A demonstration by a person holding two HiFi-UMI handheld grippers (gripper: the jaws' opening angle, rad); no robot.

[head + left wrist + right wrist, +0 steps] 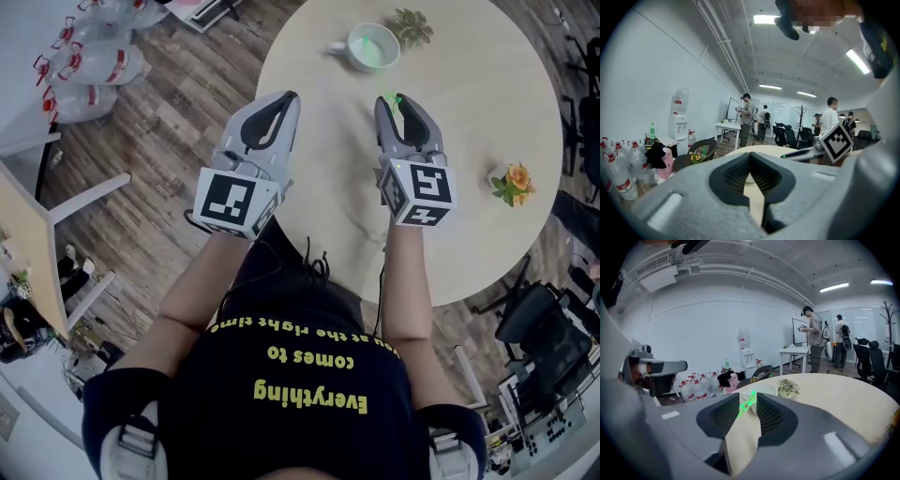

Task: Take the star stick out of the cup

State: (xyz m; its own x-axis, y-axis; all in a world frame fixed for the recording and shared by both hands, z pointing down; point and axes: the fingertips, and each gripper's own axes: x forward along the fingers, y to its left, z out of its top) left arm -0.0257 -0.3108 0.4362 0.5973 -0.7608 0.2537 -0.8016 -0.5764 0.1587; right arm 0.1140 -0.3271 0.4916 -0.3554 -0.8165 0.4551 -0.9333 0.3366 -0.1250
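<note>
Glowing bright green, the stick (pixel 747 403) shows as a thin slanted sliver, and its star shape is too blurred to make out. It sits right at the tips of the right gripper (pixel 395 99), just short of the white cup (pixel 354 56) near the table's (pixel 469 84) far edge. The right jaws are pinched down to a narrow slit with the stick caught between them. A green streak shows inside the cup as well, and I can't tell whether that is part of the stick or only its glow.

The left gripper (pixel 287 97) hangs over the table's left edge, level with the right one. Its jaw tips meet and there is nothing between them.

A small plant (pixel 412 26) sits just beside the cup at the far edge, and an orange flower (pixel 514 183) is by the right edge.
</note>
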